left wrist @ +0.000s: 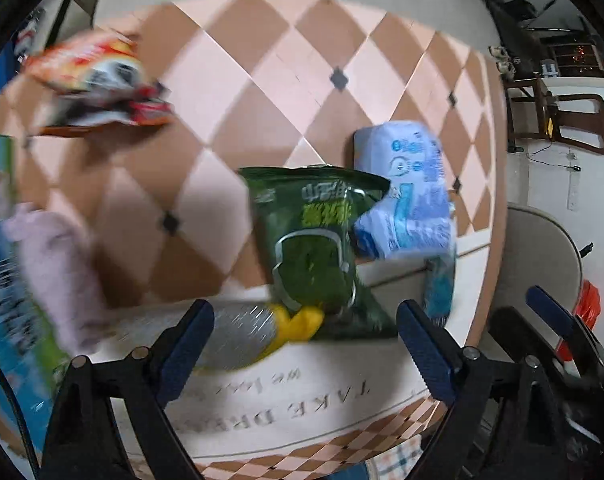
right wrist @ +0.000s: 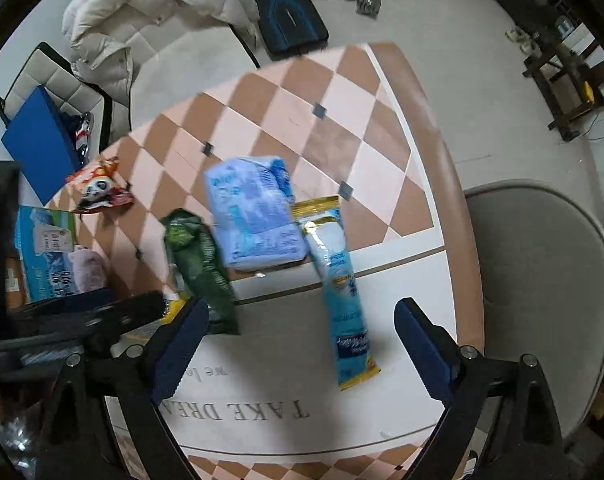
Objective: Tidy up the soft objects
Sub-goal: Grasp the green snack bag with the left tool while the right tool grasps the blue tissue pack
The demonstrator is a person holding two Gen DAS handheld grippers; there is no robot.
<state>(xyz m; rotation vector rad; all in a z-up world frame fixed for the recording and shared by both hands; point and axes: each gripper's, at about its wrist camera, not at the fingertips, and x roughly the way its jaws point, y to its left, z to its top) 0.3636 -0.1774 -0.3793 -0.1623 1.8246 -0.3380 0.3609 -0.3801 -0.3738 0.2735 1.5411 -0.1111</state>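
Near the table's (right wrist: 430, 184) near edge we see the green pouch (right wrist: 199, 268), pale-blue soft pack (right wrist: 253, 220) and long blue sachet (right wrist: 342, 292) lying close together, pouch and sachet flanking the pack. We judge them light, yielding and slippery-filmed, best pinched across the middle. Our left tool (left wrist: 306, 336) and right tool (right wrist: 302, 336) hover above, jaws wide apart, holding and touching nothing.

Green pouch (right wrist: 199, 270): lay flat mid-table, touching the pale blue pack.
Pale blue pack (right wrist: 253, 216): lay flat, just beside the long blue sachet.
Long blue sachet (right wrist: 340, 292): stretched lengthwise.
Orange snack bag (right wrist: 99, 186): lay well apart.
Pink cloth (right wrist: 89, 270): bunched by the edge.
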